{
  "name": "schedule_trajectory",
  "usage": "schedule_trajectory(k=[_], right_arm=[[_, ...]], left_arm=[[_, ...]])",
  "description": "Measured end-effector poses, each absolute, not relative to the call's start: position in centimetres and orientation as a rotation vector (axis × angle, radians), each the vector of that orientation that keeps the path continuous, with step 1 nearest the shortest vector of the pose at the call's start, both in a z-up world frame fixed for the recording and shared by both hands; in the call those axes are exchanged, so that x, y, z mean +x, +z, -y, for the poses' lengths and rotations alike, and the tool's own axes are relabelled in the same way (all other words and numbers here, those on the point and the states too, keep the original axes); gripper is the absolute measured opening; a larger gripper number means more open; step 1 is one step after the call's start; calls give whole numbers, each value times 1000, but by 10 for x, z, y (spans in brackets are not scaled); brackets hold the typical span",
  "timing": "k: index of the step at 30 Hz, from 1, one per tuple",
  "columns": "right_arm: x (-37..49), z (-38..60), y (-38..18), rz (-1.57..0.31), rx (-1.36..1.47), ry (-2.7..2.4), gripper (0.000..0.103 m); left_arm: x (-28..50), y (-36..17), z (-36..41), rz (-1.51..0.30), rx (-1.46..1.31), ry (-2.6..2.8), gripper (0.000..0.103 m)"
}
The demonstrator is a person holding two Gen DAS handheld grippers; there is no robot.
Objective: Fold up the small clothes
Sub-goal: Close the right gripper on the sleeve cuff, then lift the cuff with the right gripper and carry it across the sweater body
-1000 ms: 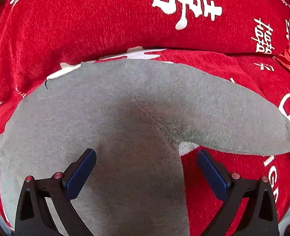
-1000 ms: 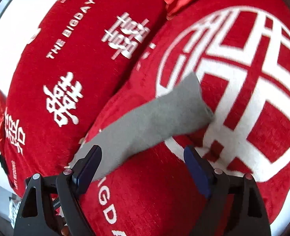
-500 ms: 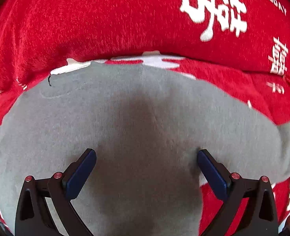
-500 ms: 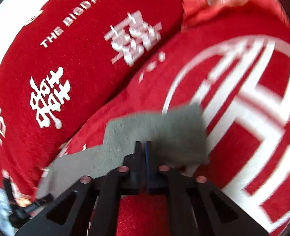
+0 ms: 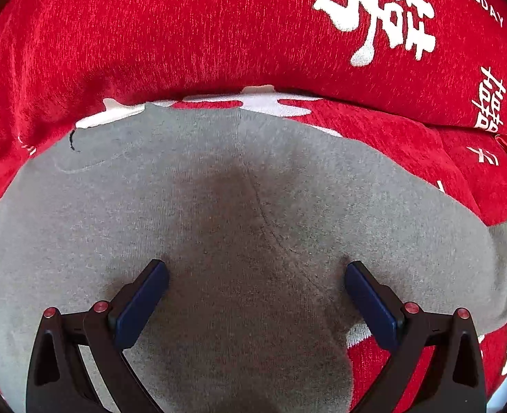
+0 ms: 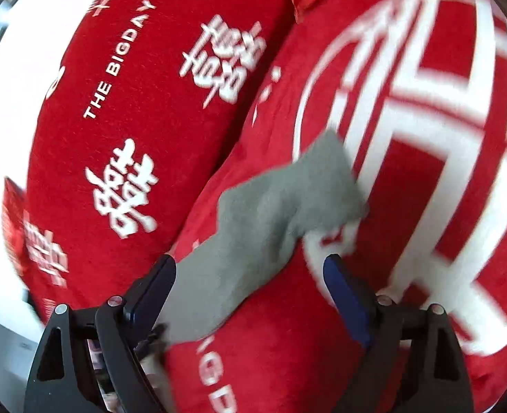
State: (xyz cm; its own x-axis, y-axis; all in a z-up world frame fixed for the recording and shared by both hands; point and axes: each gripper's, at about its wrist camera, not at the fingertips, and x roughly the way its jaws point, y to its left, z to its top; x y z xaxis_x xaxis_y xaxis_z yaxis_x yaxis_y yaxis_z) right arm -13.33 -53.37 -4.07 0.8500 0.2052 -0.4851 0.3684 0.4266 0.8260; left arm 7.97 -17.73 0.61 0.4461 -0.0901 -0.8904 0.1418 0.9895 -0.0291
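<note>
Reading "THE BIGDAY" — red pillow (image 6: 143, 110)

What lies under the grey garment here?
The grey garment lies on a red bedcover with white lettering, visible around its edges. Whatever sits directly beneath the cloth is covered.

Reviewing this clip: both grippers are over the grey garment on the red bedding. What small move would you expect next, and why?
Probably the left gripper lowers and closes on the grey garment. Its jaws stand wide with flat, ungripped cloth between them. The right gripper, jaws opening, has the cloth's narrow end ahead of it, lying loose on the red bedding, pinched by neither pad.
</note>
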Motion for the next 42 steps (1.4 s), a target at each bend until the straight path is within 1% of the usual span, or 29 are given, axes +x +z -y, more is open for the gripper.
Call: schedule_trajectory(k=[2,3,7,8,10,11,14,18,22,25,27,31,33,36,42], right_arm=[[-123,537,-57,-603,1250,-94,90],[-118,541,-60,-577,1255,-111,90],[-87,549,-67,-584,1230,-120,90],[-81,549,-67,-591,1212,-116,85],[-69,551,-69,-599,1159,-102,36],[-64,553,-73,-618,1153,-76,13],[-70,557,-77,-587,1168,-77,13],[-91,545,-43,-469,1063,-67,12],[-107,532,-10,-435,954,-132,11],[-113,518,14,-450,816,-223,11],[-113,512,23,-455,772,-247,11],[-116,508,34,-445,737,-262,11],[-117,507,38,-447,718,-269,11],[-115,501,45,-462,681,-276,11],[-112,474,77,-439,548,-287,11]], left_arm=[[80,6,177,-1098,51,-145,103],[80,6,177,-1096,48,-145,103],[79,7,177,-1088,51,-141,103],[79,7,178,-1087,52,-140,103],[80,7,178,-1087,54,-140,103],[81,7,178,-1088,52,-142,103],[82,9,176,-1087,42,-149,103],[82,9,179,-1085,51,-137,103],[82,9,178,-1086,46,-140,103],[81,11,177,-1085,45,-133,103],[80,13,176,-1085,43,-133,103],[84,15,173,-1077,27,-125,103],[88,8,178,-1112,65,-121,103],[85,10,184,-1088,102,-146,103],[84,17,173,-1093,41,-188,103]])
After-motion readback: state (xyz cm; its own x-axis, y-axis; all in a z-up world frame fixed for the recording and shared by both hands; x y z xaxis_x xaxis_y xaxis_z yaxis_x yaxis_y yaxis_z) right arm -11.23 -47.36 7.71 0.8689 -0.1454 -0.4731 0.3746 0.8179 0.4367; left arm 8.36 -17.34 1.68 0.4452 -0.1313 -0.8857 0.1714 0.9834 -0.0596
